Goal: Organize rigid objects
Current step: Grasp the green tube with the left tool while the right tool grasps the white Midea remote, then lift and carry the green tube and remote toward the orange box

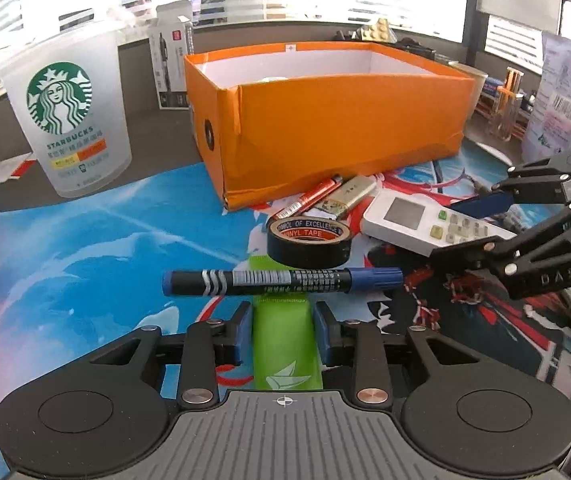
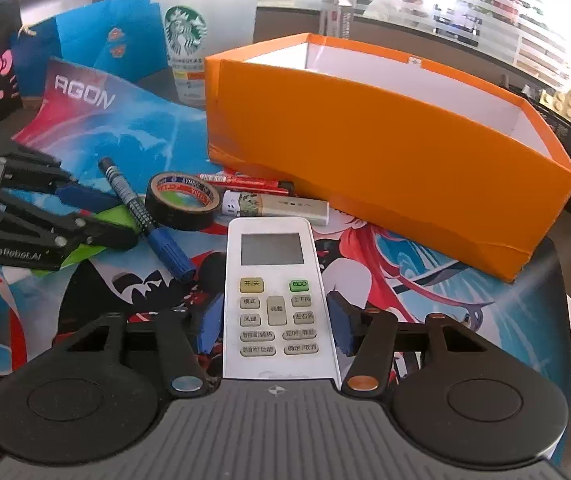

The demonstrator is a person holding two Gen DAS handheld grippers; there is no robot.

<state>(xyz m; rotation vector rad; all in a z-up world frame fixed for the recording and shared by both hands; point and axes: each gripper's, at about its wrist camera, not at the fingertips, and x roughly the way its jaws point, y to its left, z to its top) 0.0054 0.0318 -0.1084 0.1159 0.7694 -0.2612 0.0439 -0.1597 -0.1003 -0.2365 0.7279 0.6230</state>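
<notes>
Left wrist view: the left hand-held gripper [image 1: 283, 330] at lower centre has its blue pads against a green pouch [image 1: 285, 356]. Beyond lie a marker [image 1: 281, 282] and a roll reading "VINYL TAPE" [image 1: 308, 245], before the orange box [image 1: 325, 120]; a "STARBUCKS" cup [image 1: 67, 120] stands upper left.

Right wrist view: the right hand-held gripper [image 2: 275, 326] is part closed around a white remote [image 2: 273, 300]; whether its pads touch cannot be told. "AGON" marks the mat [image 2: 85, 120] covering the surface.
</notes>
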